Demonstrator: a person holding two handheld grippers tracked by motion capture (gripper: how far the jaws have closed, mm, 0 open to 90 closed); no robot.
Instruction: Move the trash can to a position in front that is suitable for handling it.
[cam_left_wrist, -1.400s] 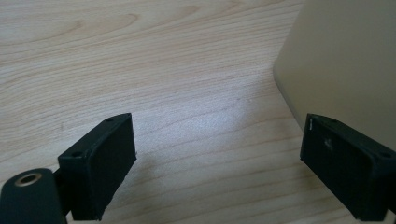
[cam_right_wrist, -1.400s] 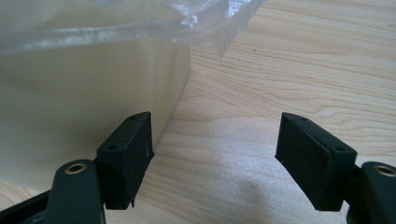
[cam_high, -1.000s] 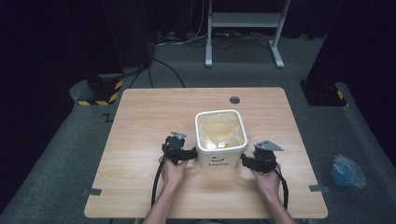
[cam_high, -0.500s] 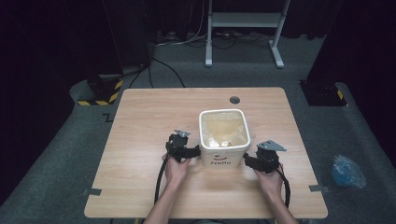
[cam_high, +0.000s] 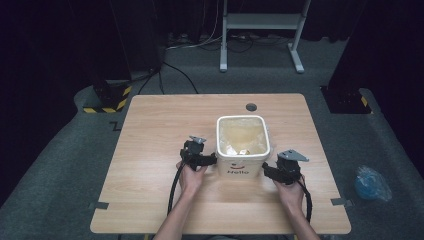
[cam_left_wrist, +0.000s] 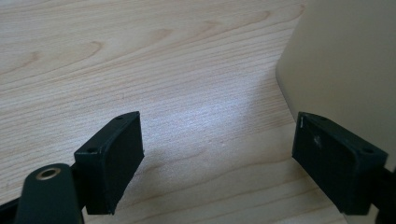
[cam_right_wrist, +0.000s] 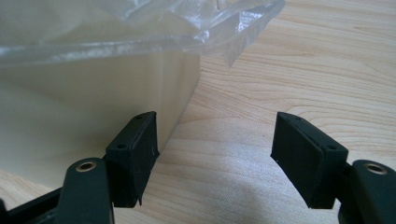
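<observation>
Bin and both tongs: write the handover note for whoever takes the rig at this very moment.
Left tongs: open, at the left wall of the bin, gripping nothing.
Right tongs: open, at the bin's right wall, gripping nothing.
The cream bin stands upright on the table, lined with a clear bag folded over the rim; a few scraps lie inside.
Done: bag is fitted, tongs flank the bin.
Left: likely to take hold of the bin or bag; neither is gripped yet.

On the 1 table (cam_high: 150, 150) stand 1 white bin (cam_high: 243, 162) with 1 clear liner (cam_high: 243, 132), and 2 grippers.
</observation>
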